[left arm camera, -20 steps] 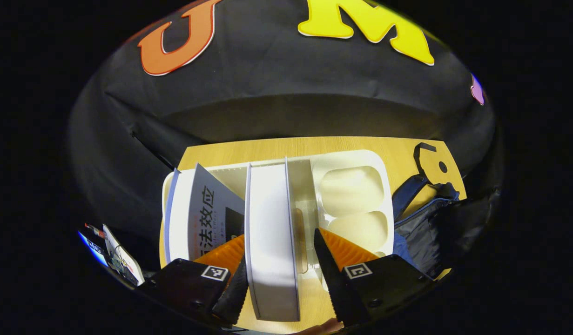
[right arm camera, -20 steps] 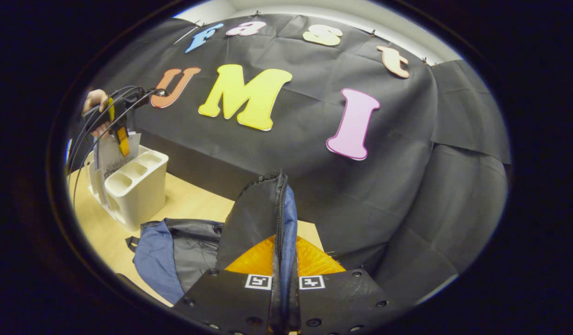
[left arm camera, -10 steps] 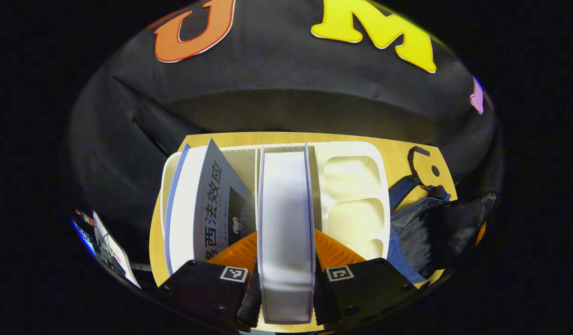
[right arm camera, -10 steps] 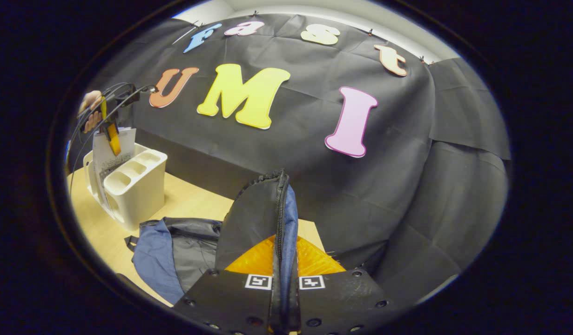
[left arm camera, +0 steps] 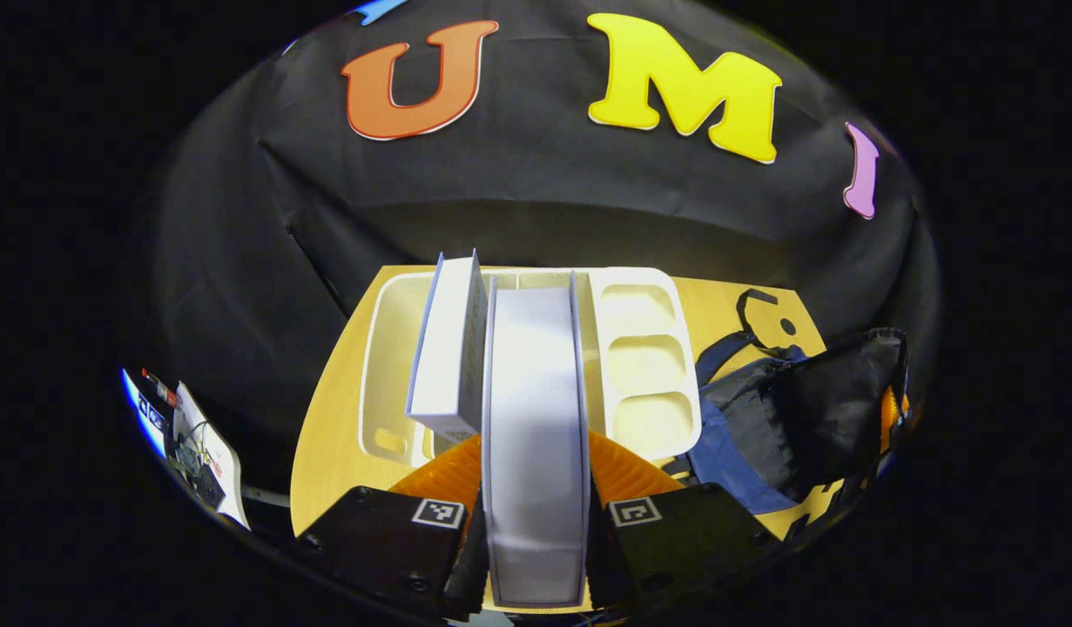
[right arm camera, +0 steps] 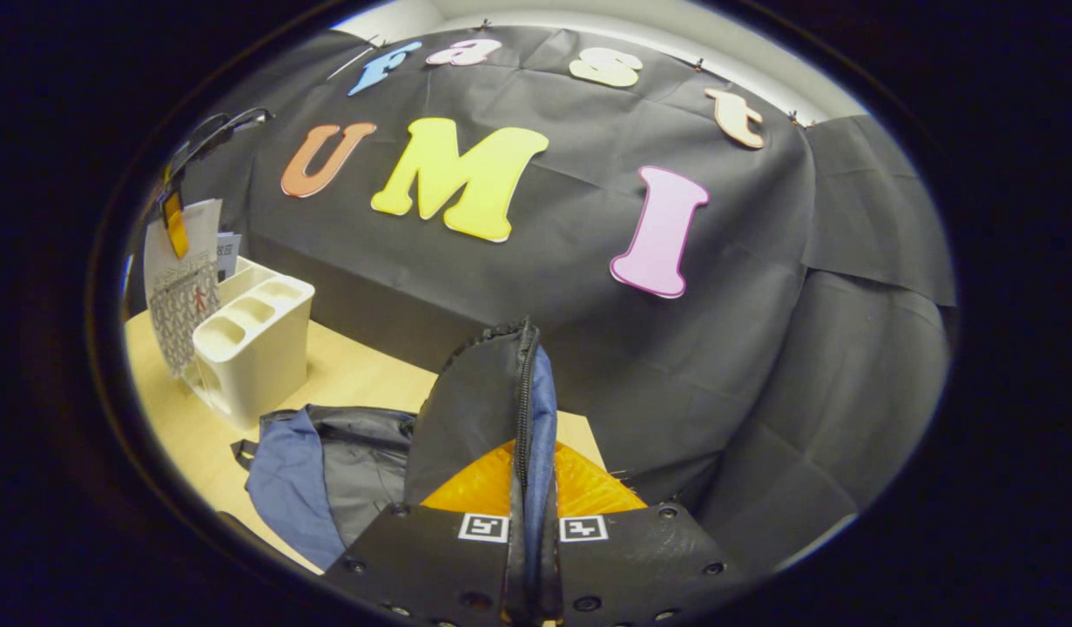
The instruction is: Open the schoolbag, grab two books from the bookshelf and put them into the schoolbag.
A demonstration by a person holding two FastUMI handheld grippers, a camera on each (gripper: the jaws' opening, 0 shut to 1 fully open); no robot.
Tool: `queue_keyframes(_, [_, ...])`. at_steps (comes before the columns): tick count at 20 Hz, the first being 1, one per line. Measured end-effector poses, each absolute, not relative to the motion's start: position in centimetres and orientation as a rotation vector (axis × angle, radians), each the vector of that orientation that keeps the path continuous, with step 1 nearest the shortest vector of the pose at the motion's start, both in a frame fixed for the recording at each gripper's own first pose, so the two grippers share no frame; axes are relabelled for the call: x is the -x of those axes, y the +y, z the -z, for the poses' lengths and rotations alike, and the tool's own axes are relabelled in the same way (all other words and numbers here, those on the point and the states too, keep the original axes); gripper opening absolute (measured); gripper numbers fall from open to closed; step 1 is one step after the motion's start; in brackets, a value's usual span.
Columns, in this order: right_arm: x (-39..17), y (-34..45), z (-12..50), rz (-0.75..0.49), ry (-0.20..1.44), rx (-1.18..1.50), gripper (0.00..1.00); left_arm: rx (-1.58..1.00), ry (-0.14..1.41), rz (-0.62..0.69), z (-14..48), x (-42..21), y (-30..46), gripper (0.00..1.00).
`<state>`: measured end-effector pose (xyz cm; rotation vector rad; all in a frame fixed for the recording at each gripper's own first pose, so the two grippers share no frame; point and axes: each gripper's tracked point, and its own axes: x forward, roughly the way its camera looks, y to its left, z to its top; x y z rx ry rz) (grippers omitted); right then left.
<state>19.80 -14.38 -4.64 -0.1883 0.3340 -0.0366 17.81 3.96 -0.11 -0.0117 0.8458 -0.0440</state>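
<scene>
A: Left gripper view: what does the white bookshelf (left arm camera: 644,361) hold?
B: One book (left arm camera: 448,348), leaning at about 11 o'clock. The left tongs (left arm camera: 536,514) are clamped on a second book (left arm camera: 536,418), raised above the rack.
A: And the schoolbag (right arm camera: 344,475)?
B: It lies on the wooden bench (right arm camera: 196,435), at 3 o'clock of the bookshelf. The right tongs (right arm camera: 527,522) pinch its zippered flap (right arm camera: 479,409) upright, so its mouth is open. Black cloth walls the booth.
</scene>
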Motion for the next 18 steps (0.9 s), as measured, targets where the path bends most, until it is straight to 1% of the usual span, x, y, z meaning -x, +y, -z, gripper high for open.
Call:
queue_keyframes(5, [-20.1,-13.8,5.0,0.039,0.346,0.180,0.06,0.110,0.814,0.088,-0.3,-13.3,3.1,0.46])
queue_keyframes(6, [-20.2,-13.7,5.0,0.039,0.348,0.179,0.09,0.132,0.811,0.091,-0.1,-12.6,3.1,0.46])
queue_keyframes(7, [-20.2,-13.7,5.1,0.040,0.350,0.178,0.07,0.157,0.808,0.094,0.1,-11.9,3.0,0.46])
queue_keyframes(10, [-20.1,-13.8,5.3,0.045,0.359,0.176,0.07,0.244,0.788,0.092,0.5,-9.6,3.1,0.46])
queue_keyframes(16, [-20.3,-13.8,5.7,0.050,0.370,0.155,0.06,0.470,0.717,0.084,0.7,-5.9,3.5,0.46])
queue_keyframes(18, [-20.4,-13.5,5.8,0.049,0.375,0.131,0.06,0.560,0.713,0.102,1.0,-5.1,2.9,0.46])
